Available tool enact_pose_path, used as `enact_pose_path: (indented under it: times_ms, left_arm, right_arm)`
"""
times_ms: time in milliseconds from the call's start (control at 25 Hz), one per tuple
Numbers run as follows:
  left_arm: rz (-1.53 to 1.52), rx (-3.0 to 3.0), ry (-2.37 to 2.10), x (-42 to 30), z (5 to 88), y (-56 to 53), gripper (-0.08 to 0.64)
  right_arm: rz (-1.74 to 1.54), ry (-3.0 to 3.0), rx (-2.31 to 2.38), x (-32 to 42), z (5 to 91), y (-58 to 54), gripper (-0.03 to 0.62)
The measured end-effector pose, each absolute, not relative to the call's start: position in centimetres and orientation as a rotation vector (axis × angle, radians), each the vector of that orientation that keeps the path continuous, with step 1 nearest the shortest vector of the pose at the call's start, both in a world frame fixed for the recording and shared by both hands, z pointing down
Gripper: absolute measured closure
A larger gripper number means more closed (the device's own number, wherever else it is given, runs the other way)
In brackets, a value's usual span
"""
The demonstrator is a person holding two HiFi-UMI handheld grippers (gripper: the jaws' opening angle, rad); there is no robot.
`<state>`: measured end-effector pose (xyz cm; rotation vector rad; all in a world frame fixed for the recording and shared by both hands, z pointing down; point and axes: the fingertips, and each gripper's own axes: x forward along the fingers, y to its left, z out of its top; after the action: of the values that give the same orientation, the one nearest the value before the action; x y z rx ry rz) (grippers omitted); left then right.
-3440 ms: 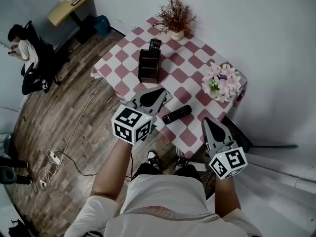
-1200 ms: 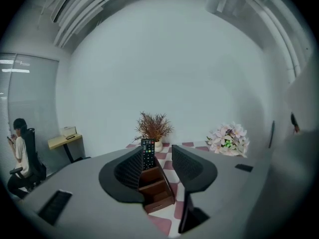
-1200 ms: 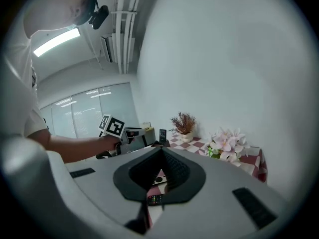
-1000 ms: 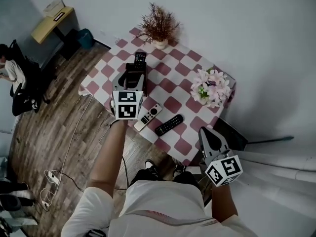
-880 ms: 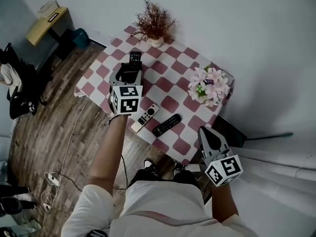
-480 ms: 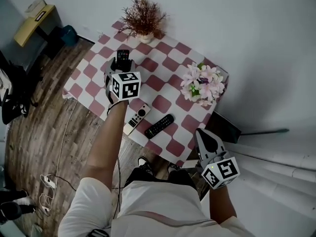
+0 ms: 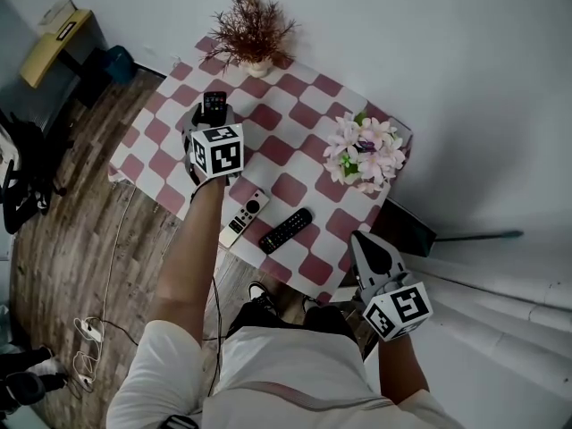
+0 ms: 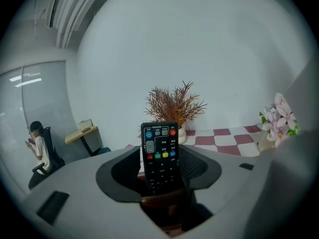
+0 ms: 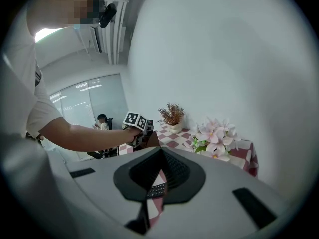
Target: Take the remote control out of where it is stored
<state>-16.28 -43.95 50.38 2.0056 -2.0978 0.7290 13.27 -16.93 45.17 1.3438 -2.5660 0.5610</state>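
A black remote [image 7: 214, 105] [image 8: 160, 153] stands upright in a brown holder [image 8: 167, 202] on the checkered table [image 7: 295, 96]. My left gripper [image 7: 211, 117] [image 8: 159, 159] is at the holder, one jaw on each side of the remote's lower half. The jaws are closing and I see no clear pinch on it. The holder is mostly hidden behind the gripper in the head view. My right gripper [image 7: 362, 239] [image 9: 160, 156] hangs off the table's near right corner, shut and empty.
A white remote [image 7: 243, 217] and a second black remote [image 7: 286, 231] lie near the table's front edge. Pink flowers [image 7: 362, 150] stand at the right, a dried plant [image 7: 250, 34] at the far corner. A person [image 8: 37, 143] sits far off to the left.
My left gripper has moved forward from beside the white remote to the holder and now straddles the upright black remote. The right gripper has stayed put.
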Motion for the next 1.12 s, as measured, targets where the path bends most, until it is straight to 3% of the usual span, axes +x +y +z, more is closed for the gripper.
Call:
enact_pose_path:
  times_ms: [440,840,1120]
  left_arm:
    - [0.682,2.093,-2.079,-16.1,48.6,-43.0,0.339]
    - [0.482,2.389,-2.049,-13.8,37.9,-39.8,0.339]
    - [0.479,2.602,-1.736,-8.8,32.8,-36.8,0.339]
  right_arm:
    - [0.554,-2.578,1.318,12.6,45.2,-16.6,0.578]
    - [0.548,-2.598,1.314,12.5,44.6,-15.5,0.578]
    - [0.543,-2.631,1.304,12.5,44.1,-14.7,0.578]
